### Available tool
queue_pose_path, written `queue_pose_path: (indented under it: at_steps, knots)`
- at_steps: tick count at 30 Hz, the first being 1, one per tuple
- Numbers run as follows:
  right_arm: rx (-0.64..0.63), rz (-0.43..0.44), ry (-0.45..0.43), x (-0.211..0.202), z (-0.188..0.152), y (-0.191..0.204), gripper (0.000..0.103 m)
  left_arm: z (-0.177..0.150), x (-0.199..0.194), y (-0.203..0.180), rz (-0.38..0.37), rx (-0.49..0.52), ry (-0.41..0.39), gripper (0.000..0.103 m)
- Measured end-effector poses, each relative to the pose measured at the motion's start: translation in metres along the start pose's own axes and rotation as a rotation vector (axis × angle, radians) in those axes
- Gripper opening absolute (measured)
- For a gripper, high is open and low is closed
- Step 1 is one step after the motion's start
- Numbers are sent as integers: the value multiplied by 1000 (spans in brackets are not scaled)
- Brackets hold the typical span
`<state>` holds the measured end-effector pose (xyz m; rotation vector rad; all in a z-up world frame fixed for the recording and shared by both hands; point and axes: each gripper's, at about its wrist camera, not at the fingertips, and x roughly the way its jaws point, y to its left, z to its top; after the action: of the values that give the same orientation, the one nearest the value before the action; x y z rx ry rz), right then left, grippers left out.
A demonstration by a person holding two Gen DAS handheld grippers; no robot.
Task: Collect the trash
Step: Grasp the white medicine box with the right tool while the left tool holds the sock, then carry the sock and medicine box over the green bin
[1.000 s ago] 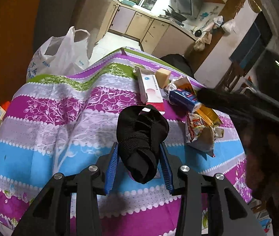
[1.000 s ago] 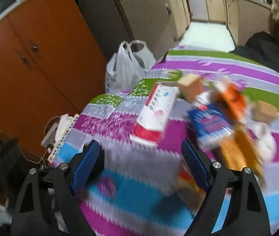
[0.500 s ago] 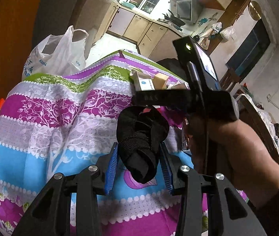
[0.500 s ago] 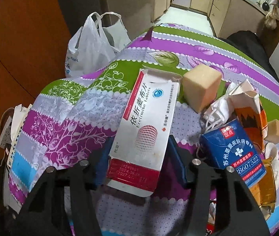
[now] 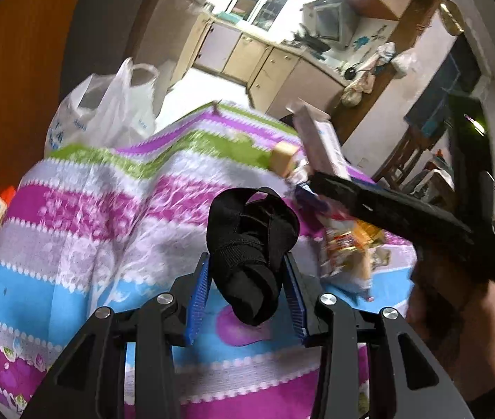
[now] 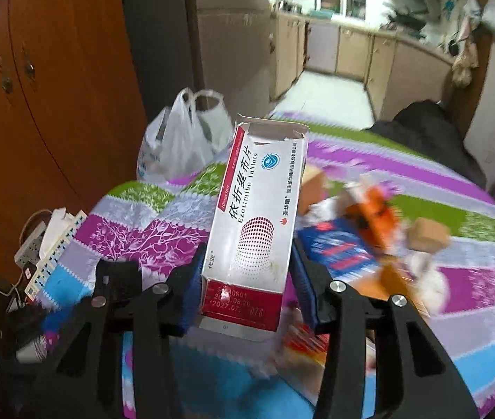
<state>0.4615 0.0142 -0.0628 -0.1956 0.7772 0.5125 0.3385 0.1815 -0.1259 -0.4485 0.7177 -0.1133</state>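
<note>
My right gripper [image 6: 247, 279] has a white and red tablet box [image 6: 261, 209] between its blue pads, which press its sides as the jaws close. The box is lifted off the striped tablecloth [image 5: 73, 227] and tilts up at its torn open end. From the left wrist view the same box [image 5: 320, 143] stands up at the far right, above the trash pile. My left gripper [image 5: 246, 265] is shut on a rolled black strap bundle [image 5: 247, 241] held over the cloth. A blue box [image 6: 331, 248], an orange carton [image 6: 373, 216] and a tan block [image 6: 427, 235] lie on the table.
A white plastic bag [image 6: 181, 143] hangs open past the table's far left edge, beside a brown wooden cupboard [image 6: 55, 104]. A power strip and a calendar [image 6: 48, 244] sit off the left edge. A snack wrapper [image 5: 348, 248] lies to the right of my left gripper.
The right gripper closed its jaws on the tablet box and raised it off the cloth. The left gripper kept still with the black bundle.
</note>
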Motion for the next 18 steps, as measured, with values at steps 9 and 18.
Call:
queue_pose_path:
  at_steps: [9, 18]
  knots:
    - [78, -121, -128, -114, -40, -74, 45, 17, -13, -88, -86, 136, -48, 41]
    - [193, -300, -182, -211, -98, -159, 45, 12, -6, -222, -232, 316, -35, 41]
